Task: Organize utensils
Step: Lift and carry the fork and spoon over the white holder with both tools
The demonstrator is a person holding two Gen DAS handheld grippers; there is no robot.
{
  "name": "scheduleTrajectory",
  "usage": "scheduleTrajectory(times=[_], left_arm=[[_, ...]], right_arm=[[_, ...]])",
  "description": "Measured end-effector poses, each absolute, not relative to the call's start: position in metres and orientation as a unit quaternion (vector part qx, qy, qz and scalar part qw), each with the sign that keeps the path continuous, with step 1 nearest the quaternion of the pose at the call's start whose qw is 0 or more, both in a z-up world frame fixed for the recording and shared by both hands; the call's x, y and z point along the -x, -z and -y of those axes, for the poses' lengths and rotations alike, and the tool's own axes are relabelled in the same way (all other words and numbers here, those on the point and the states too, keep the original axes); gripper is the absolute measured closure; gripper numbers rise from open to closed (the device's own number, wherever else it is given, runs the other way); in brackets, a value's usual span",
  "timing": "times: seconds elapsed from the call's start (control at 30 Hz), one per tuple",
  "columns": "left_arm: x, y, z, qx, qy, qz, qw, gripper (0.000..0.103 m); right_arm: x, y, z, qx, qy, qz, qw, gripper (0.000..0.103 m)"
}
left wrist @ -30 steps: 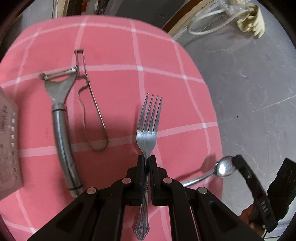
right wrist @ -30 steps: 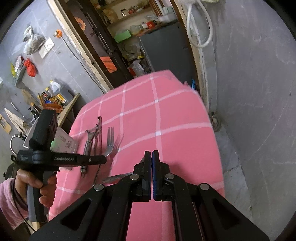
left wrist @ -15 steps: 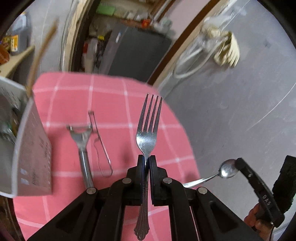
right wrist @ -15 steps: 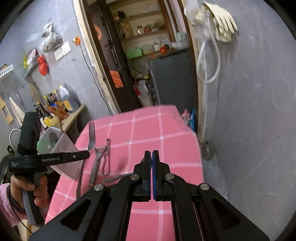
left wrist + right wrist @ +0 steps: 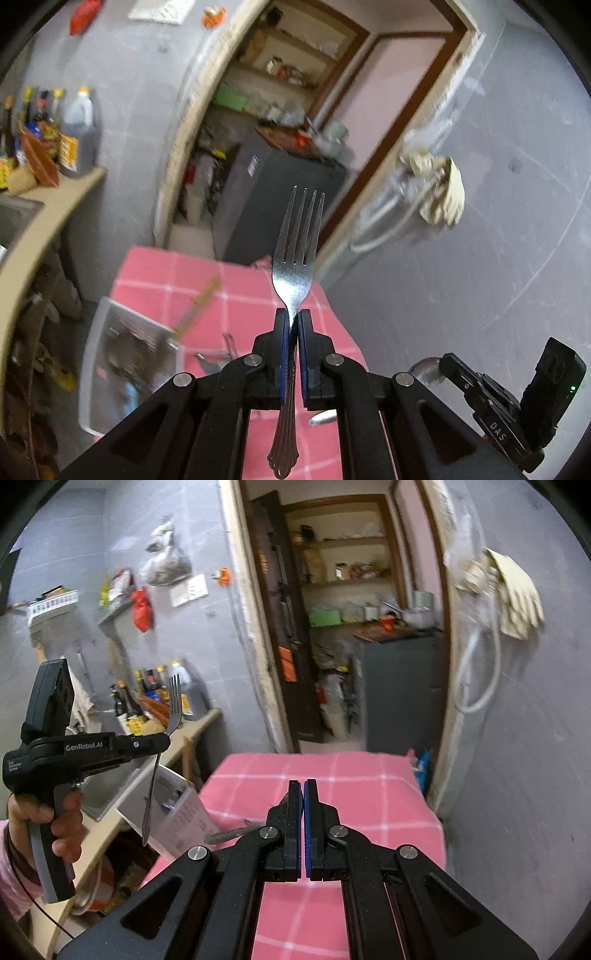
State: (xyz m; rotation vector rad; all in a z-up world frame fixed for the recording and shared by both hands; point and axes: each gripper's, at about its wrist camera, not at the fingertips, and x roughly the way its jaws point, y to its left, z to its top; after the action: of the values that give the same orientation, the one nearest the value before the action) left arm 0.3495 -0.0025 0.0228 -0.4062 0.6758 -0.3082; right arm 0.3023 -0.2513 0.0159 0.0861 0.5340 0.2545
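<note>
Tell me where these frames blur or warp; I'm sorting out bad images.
Left wrist view: fork and left gripper sharp, holder and tablecloth smeared, doorway bowed by the fisheye. Right wrist view: right gripper crisp, shelves softly blurred, walls curve at the edges.

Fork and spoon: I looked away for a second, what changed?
Both grippers rose from the pink tablecloth. The left gripper lifted the fork above the utensil holder. Unchanged: left gripper shut on the fork, right gripper shut on the spoon.
</note>
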Motion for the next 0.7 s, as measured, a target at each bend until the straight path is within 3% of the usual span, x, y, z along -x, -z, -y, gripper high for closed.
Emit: scheduleTrajectory(times=[0.27, 0.7], left_arm=[[-0.345, -0.034, -0.052, 0.200, 0.092, -0.278, 0.935, 0.098], [-0.341, 0.019, -0.094, 0.227, 0.042, -0.237, 0.944, 0.098]], right_arm=[[-0.326, -0.043, 0.182, 0.028, -0.189, -0.247, 0.950, 0.101], [-0.351, -0.043, 0.086, 0.184, -0.232, -0.278, 0.914, 0.101]])
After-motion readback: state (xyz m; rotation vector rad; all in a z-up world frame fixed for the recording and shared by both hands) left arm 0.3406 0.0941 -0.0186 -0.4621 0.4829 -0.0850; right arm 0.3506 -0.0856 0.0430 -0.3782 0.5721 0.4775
